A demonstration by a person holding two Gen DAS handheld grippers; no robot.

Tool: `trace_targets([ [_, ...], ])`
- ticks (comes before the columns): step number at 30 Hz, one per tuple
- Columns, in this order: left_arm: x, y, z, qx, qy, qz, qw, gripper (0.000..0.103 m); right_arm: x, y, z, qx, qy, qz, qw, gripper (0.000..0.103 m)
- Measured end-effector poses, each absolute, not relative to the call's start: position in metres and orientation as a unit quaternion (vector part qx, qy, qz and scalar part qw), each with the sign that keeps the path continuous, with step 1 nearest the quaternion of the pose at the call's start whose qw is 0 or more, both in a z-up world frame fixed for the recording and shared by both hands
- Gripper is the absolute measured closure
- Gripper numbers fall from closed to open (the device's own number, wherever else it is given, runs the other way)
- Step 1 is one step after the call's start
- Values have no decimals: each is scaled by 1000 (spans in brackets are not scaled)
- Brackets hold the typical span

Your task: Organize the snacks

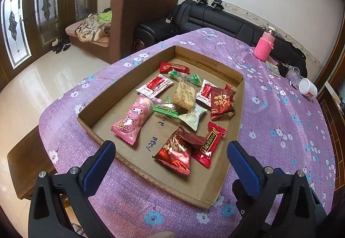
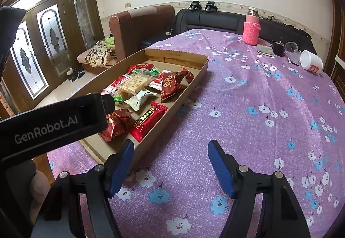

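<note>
A shallow cardboard tray [image 1: 238,108] lies on the purple flowered tablecloth and holds several wrapped snacks: a pink packet [image 1: 133,121], a shiny red bag [image 1: 174,155], a red bar [image 1: 210,144], a beige biscuit pack [image 1: 184,95] and a dark red bag [image 1: 222,100]. My left gripper [image 1: 171,150] hangs open over the tray's near edge, nothing between its blue pads. In the right wrist view the tray [image 2: 195,83] sits to the left. My right gripper [image 2: 170,157] stands open over bare cloth beside the tray's near corner. The left gripper's black body [image 2: 54,119] crosses in front of the tray.
At the table's far right stand a pink knitted bottle [image 2: 251,29], a tipped white jar [image 2: 311,62], a clear cup [image 2: 292,49] and small dark items. A black sofa [image 1: 226,18] and brown armchair [image 1: 138,20] lie beyond the table. Tiled floor lies left.
</note>
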State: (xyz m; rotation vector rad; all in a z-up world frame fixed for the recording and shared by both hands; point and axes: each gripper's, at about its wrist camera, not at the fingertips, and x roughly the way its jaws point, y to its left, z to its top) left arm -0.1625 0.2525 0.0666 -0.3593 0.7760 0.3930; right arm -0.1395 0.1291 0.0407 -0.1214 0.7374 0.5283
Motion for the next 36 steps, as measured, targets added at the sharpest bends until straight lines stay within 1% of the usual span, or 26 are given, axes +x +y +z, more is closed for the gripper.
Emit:
trace_targets([
  [36,-163,251,69,-175,370,183,894,0,-139,131,40,-59,355,257,897,28],
])
